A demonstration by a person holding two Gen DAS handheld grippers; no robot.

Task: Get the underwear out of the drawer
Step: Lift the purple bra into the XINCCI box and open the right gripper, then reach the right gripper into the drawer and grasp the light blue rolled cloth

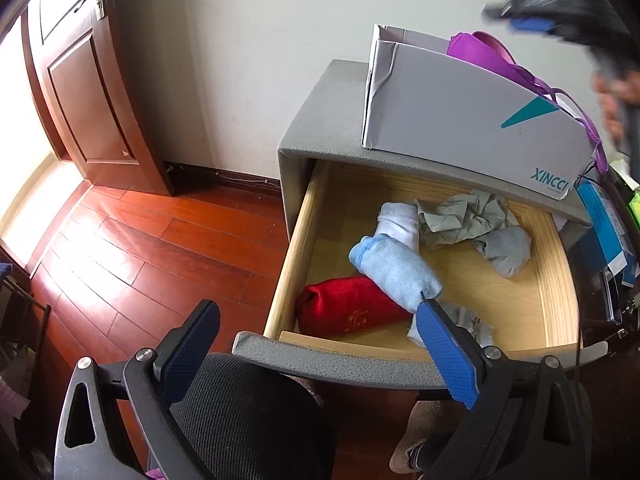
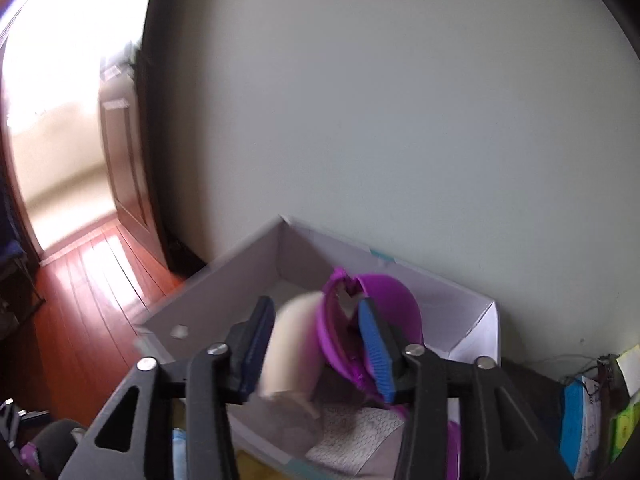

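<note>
The wooden drawer (image 1: 558,280) of the grey nightstand (image 1: 320,128) stands pulled out. In it lie a red folded garment (image 1: 348,312), a light blue roll (image 1: 394,268), a white roll (image 1: 400,220), a crumpled grey-green garment (image 1: 460,216) and a grey piece (image 1: 506,250). My left gripper (image 1: 320,344) is open and empty above the drawer's front edge. My right gripper (image 2: 316,340) is open over the white box (image 2: 460,312); a blurred cream garment (image 2: 290,352) is between its fingers, falling loose. A purple bra (image 2: 380,320) lies in the box.
The white XINCCI box (image 1: 460,120) stands on the nightstand, with the purple bra (image 1: 492,56) hanging over its rim. A brown door (image 1: 92,92) and red wooden floor (image 1: 140,248) are on the left. Cluttered items (image 1: 604,224) stand at the right. A black chair back (image 1: 248,416) is below.
</note>
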